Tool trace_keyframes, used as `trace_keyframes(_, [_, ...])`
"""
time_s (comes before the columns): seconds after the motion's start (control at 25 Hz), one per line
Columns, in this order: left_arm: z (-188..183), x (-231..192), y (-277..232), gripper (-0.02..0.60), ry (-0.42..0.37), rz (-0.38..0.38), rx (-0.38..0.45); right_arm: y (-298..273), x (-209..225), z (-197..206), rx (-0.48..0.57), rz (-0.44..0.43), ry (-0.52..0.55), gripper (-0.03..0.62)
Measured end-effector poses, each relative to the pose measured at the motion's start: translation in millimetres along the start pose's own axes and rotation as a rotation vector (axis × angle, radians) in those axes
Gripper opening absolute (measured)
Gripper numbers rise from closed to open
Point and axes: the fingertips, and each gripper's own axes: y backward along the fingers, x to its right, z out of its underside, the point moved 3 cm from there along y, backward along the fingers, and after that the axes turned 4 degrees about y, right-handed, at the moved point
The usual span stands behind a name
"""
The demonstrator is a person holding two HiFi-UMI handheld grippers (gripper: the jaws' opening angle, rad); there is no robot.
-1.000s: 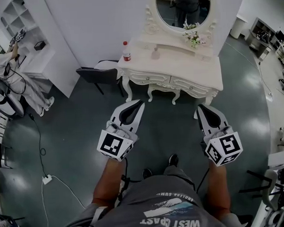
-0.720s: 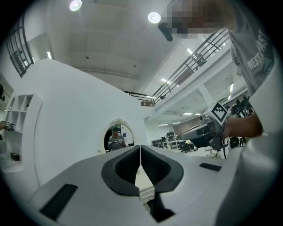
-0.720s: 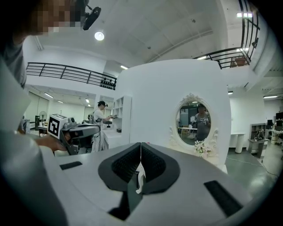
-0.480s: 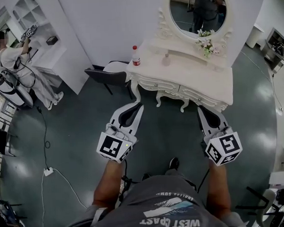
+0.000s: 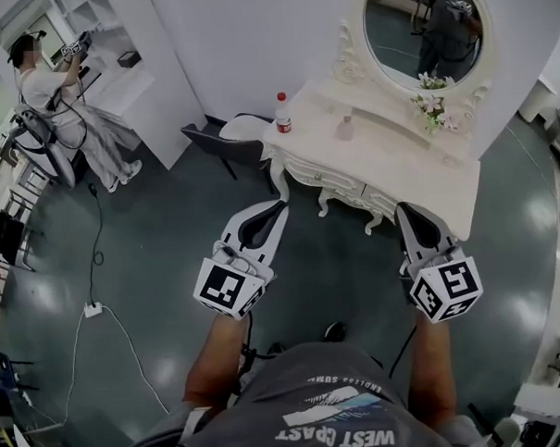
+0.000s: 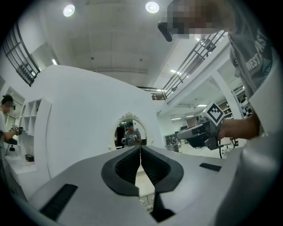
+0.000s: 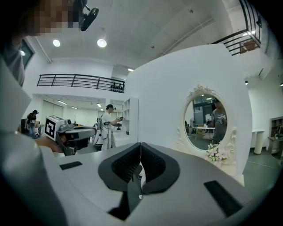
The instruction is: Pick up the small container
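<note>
The left gripper (image 5: pixel 277 207) and right gripper (image 5: pixel 402 208) point level over the dark floor (image 5: pixel 170 241) at lower centre of the head view. Each has its jaws pressed together with nothing between them. The small container (image 5: pixel 346 127) stands on the white table (image 5: pixel 398 171) at upper right, between a red-capped bottle (image 5: pixel 281 113) and flowers (image 5: pixel 434 109), well apart from both grippers.
</note>
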Motion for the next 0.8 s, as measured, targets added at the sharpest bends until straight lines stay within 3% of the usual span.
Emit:
trace_keyframes(0.36, [1.7,19.7,-49.1,0.021,-0.031,-0.054,-0.025,-9.0,60.4,7.6,0.025,-0.065,-0.015,0.026])
trace_keyframes(0.8, [8.5,38.4,-114.7,0.021,-0.027,0.017,-0.048,4.1,116.1,22.7,-0.008,-0.025,-0.046,0.027])
